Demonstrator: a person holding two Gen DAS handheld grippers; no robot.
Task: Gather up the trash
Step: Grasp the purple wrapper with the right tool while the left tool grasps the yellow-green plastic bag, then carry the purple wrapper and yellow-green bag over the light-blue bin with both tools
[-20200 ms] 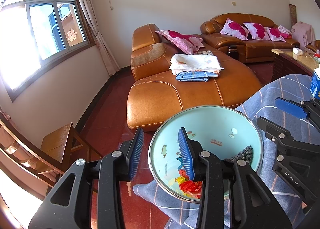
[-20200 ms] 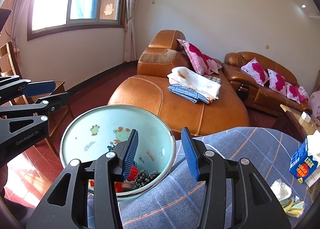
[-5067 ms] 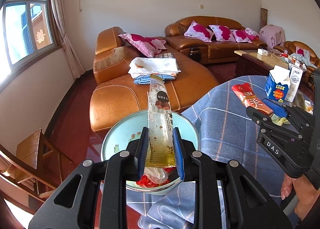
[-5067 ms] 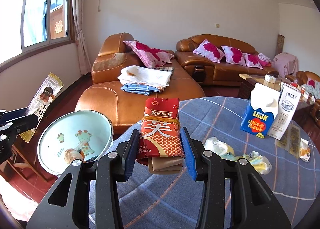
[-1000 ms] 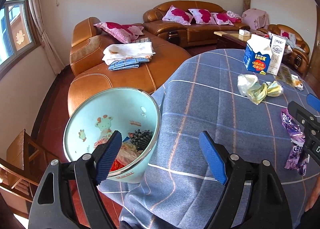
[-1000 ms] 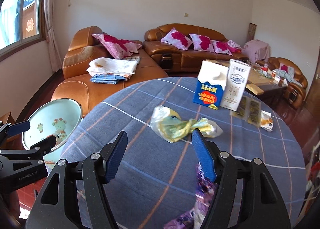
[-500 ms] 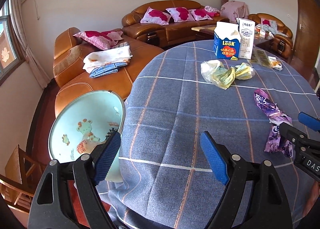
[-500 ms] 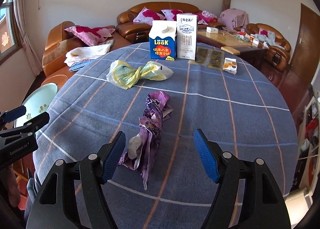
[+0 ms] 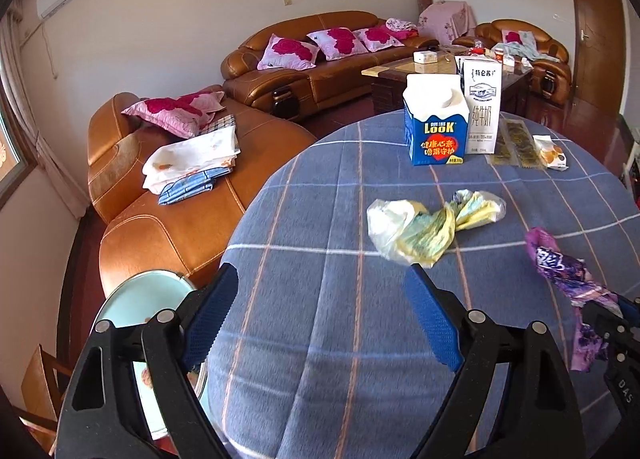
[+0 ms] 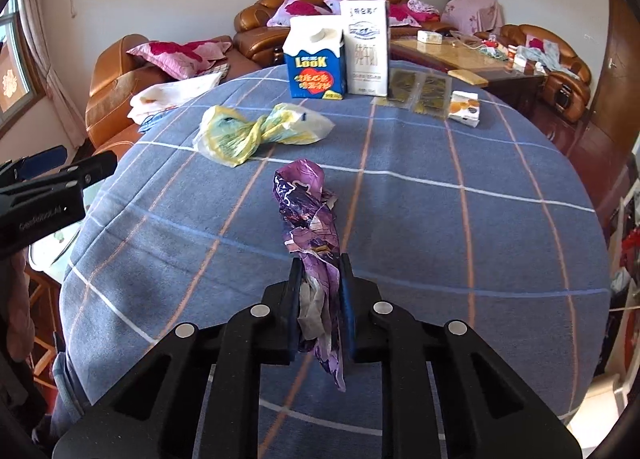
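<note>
Right gripper [image 10: 320, 291]: its fingers have just closed on the near end of the purple wrapper [image 10: 308, 215], which half a second earlier lay loose between them while they stood wide apart. The pads now pinch the wrapper from both sides; most of its length runs forward beyond the fingertips on the counter [image 10: 460, 227], and a short tail hangs back beneath them. The grasp appears made, so the next step is judged to be a lift and a carry to the basin [image 9: 140, 295].

Left gripper [image 9: 316, 315]: fingers spread wide and empty, having opened slightly further. Ahead of its right finger, near the tip, lies the yellow bag [image 9: 416, 231], crumpled on the counter and not touched. The basin sits off the counter's edge, behind and below the left finger; a second ago it filled more of this view.

Farther ahead of both grippers stand two cartons [image 10: 340, 55], with flat packets [image 10: 420, 93] beside them. Several pieces are yet uncollected.
</note>
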